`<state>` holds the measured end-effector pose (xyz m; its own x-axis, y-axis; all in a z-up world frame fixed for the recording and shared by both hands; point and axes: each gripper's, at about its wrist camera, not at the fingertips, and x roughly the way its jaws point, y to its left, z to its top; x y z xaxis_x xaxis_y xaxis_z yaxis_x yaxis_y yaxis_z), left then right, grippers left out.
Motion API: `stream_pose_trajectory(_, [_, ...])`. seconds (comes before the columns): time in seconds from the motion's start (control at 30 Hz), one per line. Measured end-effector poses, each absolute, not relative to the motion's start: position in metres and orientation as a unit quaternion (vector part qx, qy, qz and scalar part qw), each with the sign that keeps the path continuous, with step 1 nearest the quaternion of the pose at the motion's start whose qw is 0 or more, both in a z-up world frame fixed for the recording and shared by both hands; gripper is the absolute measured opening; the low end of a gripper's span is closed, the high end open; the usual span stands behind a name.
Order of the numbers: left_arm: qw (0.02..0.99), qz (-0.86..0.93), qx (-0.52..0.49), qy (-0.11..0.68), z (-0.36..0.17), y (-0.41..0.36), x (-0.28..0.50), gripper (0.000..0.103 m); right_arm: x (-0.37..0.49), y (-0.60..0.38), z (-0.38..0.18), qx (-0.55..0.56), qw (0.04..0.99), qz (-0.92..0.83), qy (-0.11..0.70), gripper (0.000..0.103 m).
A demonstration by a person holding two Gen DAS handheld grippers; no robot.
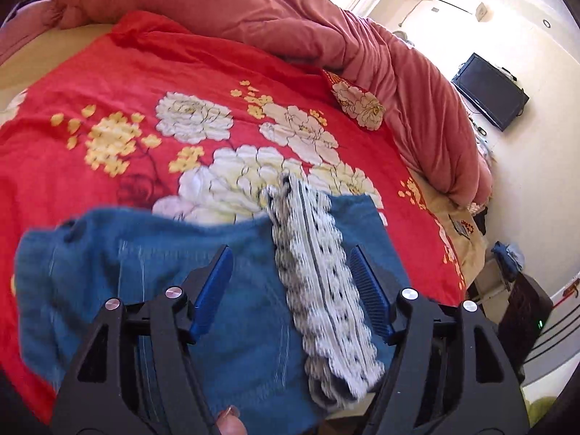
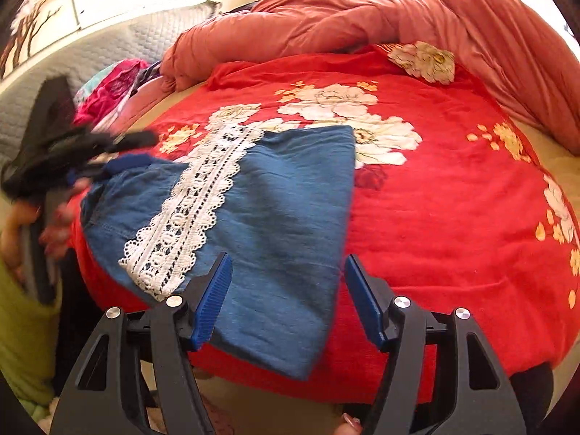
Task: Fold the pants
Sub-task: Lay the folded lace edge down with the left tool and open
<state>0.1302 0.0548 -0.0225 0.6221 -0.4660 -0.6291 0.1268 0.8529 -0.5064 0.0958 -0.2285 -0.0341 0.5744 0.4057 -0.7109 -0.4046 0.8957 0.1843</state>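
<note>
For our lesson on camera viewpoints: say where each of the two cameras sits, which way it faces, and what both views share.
Left wrist: rides the left gripper, open, looking down over the blue pants toward the pink duvet; a fingertip shows below.
Right wrist: rides the right gripper, open, above the pants' edge; the blurred left gripper shows at left.
Shared: pants, white lace strip, red floral bedspread, duvet.

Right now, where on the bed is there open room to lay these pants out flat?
Open red floral bedspread lies to the right of the blue pants, bordered by the rolled salmon comforter behind. Another bare strip sits between pants and comforter. Crowded: the bed's left side, with the left gripper and piled clothes. The right gripper hovers open.
</note>
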Motion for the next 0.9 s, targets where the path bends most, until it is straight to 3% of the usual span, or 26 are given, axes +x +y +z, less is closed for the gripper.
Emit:
stream_pose_trajectory(0.3, [0.841, -0.191, -0.247, 0.442, -0.033, 0.039, 0.075, 0.059, 0.089, -0.236, -0.030, 0.003, 0.892, 0.232, 0.388, 0.063])
stream_pose_trajectory(0.5, [0.830, -0.196, -0.249, 0.459, -0.036, 0.026, 0.059, 0.042, 0.082, -0.241, -0.026, -0.001, 0.893, 0.237, 0.383, 0.063])
stream_pose_trajectory(0.9, [0.804, -0.162, -0.283, 0.497, -0.069, 0.012, 0.064, 0.040, 0.071, -0.239, -0.034, -0.024, 0.892, 0.243, 0.380, 0.063])
